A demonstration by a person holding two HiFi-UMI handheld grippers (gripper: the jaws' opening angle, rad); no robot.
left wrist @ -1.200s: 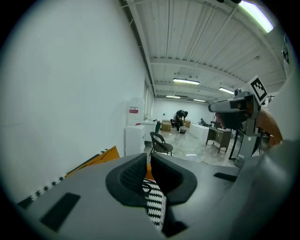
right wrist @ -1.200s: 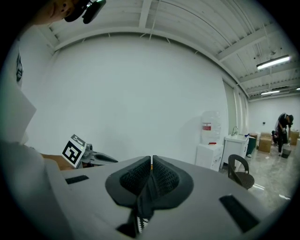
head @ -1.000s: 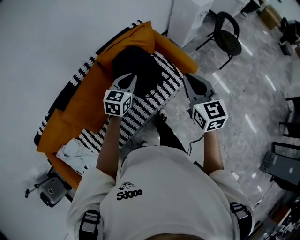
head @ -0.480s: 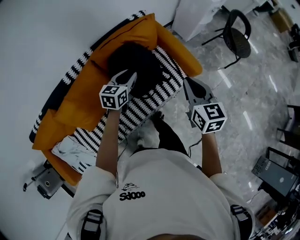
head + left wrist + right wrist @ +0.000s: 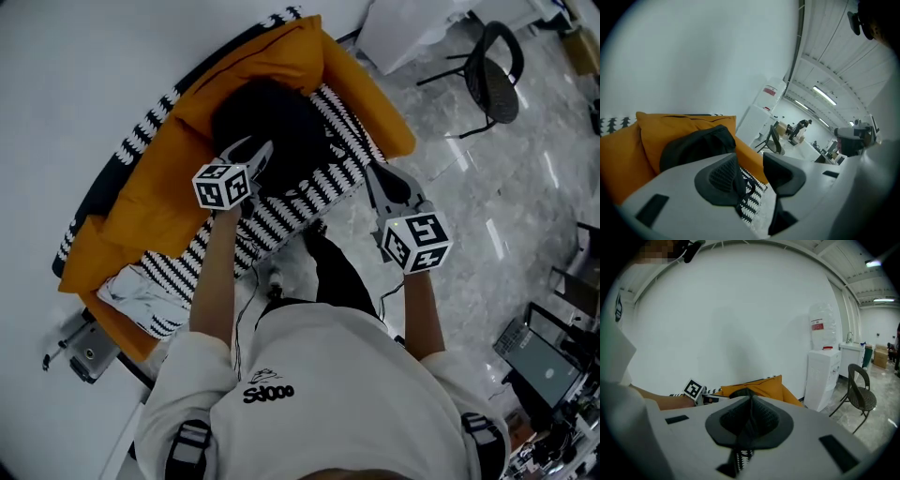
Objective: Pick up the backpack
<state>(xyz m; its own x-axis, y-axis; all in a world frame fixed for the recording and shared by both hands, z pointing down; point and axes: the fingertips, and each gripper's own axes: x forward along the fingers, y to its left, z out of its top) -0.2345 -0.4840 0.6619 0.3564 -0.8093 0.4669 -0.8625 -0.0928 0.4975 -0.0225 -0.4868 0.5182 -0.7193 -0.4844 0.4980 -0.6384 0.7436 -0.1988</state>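
Note:
The black backpack (image 5: 270,120) sits on an orange sofa (image 5: 155,202), leaning against the back cushions; in the left gripper view the backpack (image 5: 696,143) shows just beyond the jaws. My left gripper (image 5: 251,156) hovers at the backpack's near edge, apart from it. Its jaws have just been opening, and the left gripper (image 5: 752,176) holds nothing in the gap. My right gripper (image 5: 386,180) hangs over the sofa's front right edge, off to the backpack's right. In its own view the right gripper (image 5: 750,420) is shut, pads together, empty.
A black-and-white patterned cover (image 5: 305,187) lies on the seat, with a white cloth (image 5: 131,291) at its left end. A black chair (image 5: 495,80) and a white water dispenser (image 5: 824,376) stand to the right on the grey floor. A white wall runs behind the sofa.
Both grippers have sunk toward the sofa. The left one has come closer to the backpack's near side, and its jaws now stand apart.

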